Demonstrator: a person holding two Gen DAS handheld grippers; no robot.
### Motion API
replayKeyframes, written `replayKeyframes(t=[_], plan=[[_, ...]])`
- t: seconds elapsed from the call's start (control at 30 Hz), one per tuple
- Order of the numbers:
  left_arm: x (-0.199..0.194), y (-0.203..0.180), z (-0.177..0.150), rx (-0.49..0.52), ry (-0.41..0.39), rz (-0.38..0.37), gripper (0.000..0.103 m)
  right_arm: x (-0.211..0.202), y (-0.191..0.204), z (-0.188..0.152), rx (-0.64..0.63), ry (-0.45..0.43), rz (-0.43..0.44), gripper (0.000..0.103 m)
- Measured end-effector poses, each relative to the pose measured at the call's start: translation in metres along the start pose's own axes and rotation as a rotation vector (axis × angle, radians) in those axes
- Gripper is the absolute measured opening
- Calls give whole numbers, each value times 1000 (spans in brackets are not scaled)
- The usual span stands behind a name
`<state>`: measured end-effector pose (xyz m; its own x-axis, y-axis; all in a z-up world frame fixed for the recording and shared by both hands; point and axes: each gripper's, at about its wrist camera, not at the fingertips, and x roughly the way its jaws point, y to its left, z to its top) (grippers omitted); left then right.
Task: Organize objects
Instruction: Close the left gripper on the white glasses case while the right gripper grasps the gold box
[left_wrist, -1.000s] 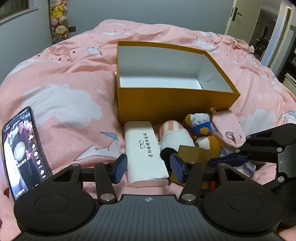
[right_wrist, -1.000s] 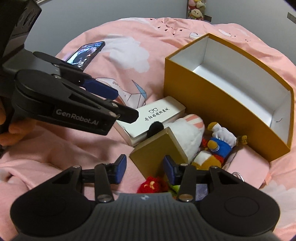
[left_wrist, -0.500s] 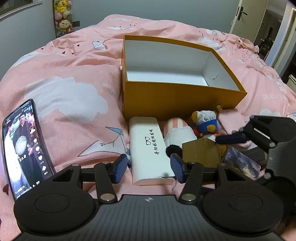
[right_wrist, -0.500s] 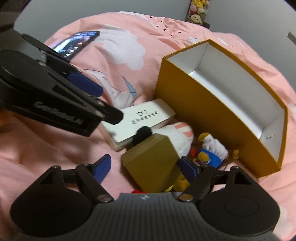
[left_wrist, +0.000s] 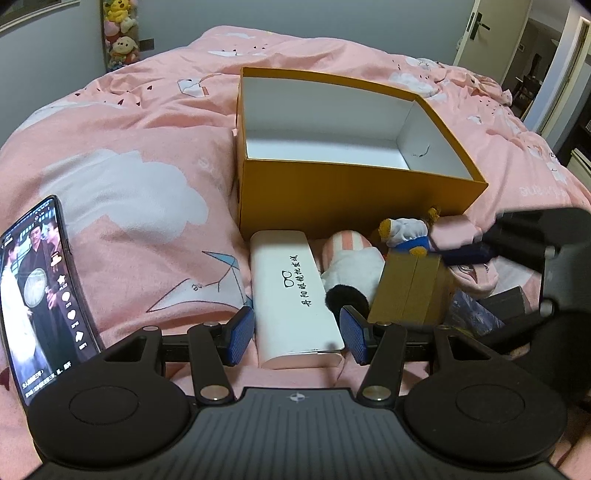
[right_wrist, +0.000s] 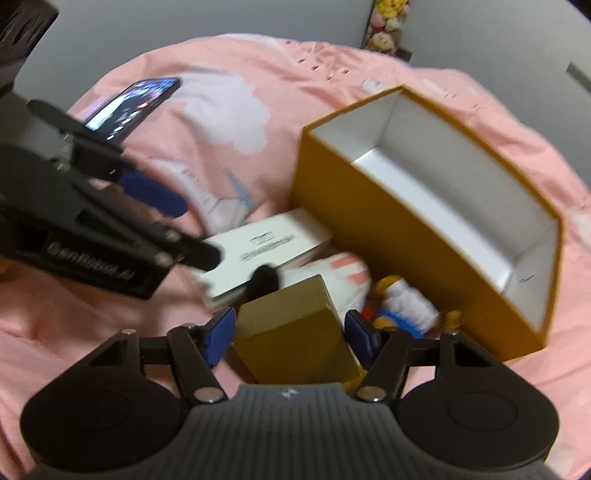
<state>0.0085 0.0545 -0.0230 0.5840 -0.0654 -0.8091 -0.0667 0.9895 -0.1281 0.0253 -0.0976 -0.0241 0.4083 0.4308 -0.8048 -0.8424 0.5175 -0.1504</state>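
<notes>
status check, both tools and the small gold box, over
Left tool open, straddling the white case. Right tool just been closing around the small gold box; contact unclear through blur. Orange box empty, plush toys crowd its front.

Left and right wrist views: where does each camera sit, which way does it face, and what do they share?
Left wrist: behind the left gripper, looking down the bed at the white case between its fingers; right gripper at the right edge.
Right wrist: behind the right gripper, jaws just closing around the gold box; left gripper at the left.
Shared: orange box, phone, plush toys.
</notes>
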Motion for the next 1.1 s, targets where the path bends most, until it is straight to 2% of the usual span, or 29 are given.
replayKeyframes(t=[0.07,0.2,0.37,0.53,0.63,0.73,0.8,1.0,1.1], plan=[[1,-2,1,2,0,-1,64,2,-9,5,4,-8,-33,67],[5,-6,3,16,7,-11,64,10,-26,10,47,-12,-25,65],[12,-7,4,9,27,-16,62,9,-25,10,44,-26,-70,70],[14,-6,4,6,27,-18,59,-8,-12,3,21,-70,-178,69],[15,-5,4,3,30,-22,55,-18,-5,-1,29,-85,-200,67],[14,-5,3,-1,23,-29,53,-24,0,-5,38,-88,-241,59],[12,-5,2,-2,16,-32,53,-27,1,-7,56,-87,-232,48],[12,-3,1,-8,11,-29,53,-20,10,-15,84,-39,-151,47],[12,-3,1,-8,13,-27,53,-10,10,-17,104,-23,-115,50]])
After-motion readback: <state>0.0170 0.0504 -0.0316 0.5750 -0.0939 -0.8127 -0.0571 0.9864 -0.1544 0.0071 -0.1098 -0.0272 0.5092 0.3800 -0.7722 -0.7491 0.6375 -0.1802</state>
